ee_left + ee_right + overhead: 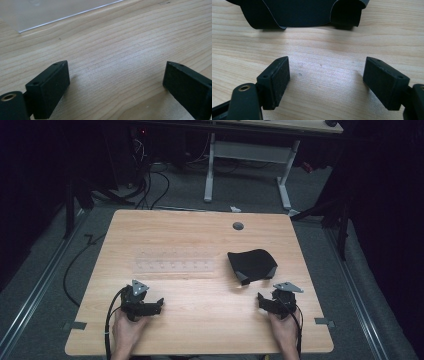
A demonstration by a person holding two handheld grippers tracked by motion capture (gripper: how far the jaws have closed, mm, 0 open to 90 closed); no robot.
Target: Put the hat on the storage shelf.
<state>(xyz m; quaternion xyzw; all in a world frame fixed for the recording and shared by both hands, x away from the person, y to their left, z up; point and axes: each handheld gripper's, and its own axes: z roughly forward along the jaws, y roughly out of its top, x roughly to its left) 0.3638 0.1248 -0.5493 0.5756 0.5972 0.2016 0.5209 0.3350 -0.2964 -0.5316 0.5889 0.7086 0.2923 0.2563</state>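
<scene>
Dim grey carpet and a second desk frame are lying behind the pale wooden bench [200,330], which is carrying a black folded cloth [252,265] on its right half and a clear acrylic strip [173,266] across its middle. I am holding the left gripper [159,304] low over the near left part of the bench; its jaws are standing wide apart with bare wood between them, and the edge of the clear strip [50,15] is lying ahead of them. I am holding the right gripper [260,298] at the near right, its jaws likewise spread wide and gripping nothing, pointing at the near edge of the cloth [299,12], which is lying near them but not touching.

I am judging the step in hand to be the reach toward the cloth. Doing it well is calling for the right jaws to stay wide, to travel low along the wood and to straddle one free edge or the curled corner rather than the thick middle, closing only once the fabric is sitting between the pads.

Seen closely, the cloth is appearing dark, matt and thin, with one flap curling up and a grey underside showing at its right corner; it is looking limp and likely to sag when lifted.
</scene>
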